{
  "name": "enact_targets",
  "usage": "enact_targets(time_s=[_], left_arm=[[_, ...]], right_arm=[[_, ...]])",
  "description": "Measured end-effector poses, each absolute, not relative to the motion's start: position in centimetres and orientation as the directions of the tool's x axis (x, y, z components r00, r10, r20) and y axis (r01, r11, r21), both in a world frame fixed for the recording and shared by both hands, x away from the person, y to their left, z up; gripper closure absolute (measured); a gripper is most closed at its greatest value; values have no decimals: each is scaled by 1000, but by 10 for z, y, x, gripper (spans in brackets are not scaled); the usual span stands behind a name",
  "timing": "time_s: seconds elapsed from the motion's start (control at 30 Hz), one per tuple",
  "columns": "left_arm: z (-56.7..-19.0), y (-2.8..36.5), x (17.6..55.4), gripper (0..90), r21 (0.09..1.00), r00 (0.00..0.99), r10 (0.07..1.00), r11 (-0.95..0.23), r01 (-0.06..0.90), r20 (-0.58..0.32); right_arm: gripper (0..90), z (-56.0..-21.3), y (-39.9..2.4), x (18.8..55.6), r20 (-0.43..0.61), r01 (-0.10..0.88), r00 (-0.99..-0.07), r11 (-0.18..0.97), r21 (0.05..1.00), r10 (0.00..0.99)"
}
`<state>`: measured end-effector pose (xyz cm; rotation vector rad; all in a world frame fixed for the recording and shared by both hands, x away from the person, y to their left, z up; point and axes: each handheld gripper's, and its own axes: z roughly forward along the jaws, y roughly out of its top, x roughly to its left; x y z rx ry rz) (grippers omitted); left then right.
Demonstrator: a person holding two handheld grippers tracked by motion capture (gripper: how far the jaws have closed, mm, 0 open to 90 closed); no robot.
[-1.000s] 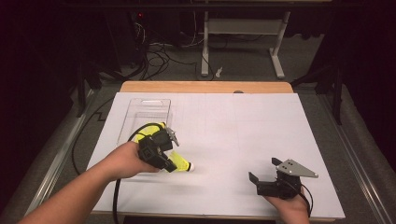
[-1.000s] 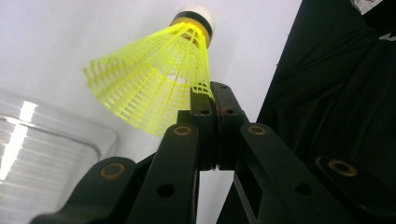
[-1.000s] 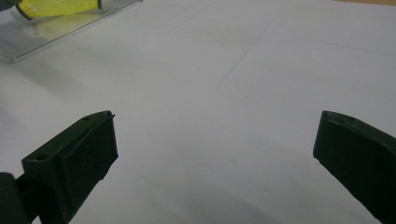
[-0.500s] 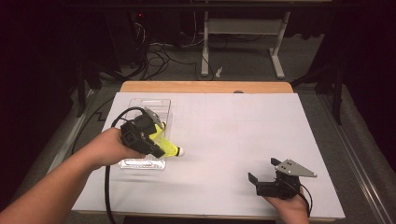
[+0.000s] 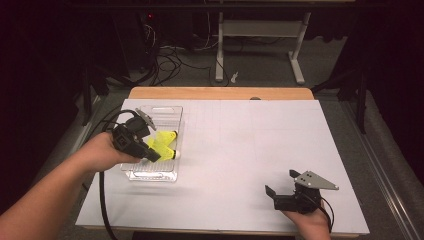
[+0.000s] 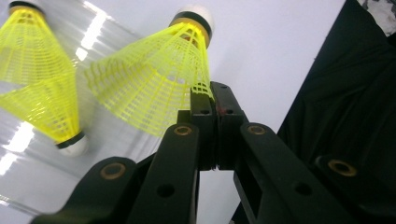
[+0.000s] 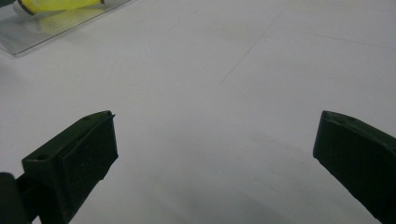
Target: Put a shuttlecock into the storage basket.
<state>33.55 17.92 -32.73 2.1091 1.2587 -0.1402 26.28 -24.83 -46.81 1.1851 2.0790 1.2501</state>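
Note:
My left gripper (image 5: 154, 154) is shut on the skirt edge of a yellow shuttlecock (image 5: 167, 152), holding it over a clear plastic tray (image 5: 150, 175) at the left of the table. In the left gripper view the jaws (image 6: 214, 93) pinch the mesh skirt of that shuttlecock (image 6: 149, 79), and its white cork points away from me. Beside it a second yellow shuttlecock (image 5: 166, 136) (image 6: 46, 112) lies in the tray (image 6: 28, 163). My right gripper (image 5: 281, 182) (image 7: 217, 116) rests open near the front right edge, nothing between its fingers.
A white sheet (image 5: 250, 140) covers the table, with a wooden edge (image 5: 220, 93) at the back. The right gripper view catches the tray's corner (image 7: 46, 32) far off. A black cable (image 5: 102, 200) trails from my left gripper. Cables and table legs stand on the floor beyond.
My left gripper has carried the shuttlecock left and away from me, from the white sheet to above the clear tray. The right gripper has stayed put.

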Motion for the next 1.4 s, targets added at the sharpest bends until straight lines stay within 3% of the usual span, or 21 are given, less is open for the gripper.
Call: enact_targets(time_s=[0.6,1.4], left_arm=[[-334,208,343,891,483,466,784,-247,840,-410],[-368,207,348,890,455,453,799,-257,853,-396]], right_arm=[[4,-470,-247,263,60,451,-541,230,862,839],[9,-470,-245,263,52,449,-553,245,859,831]])
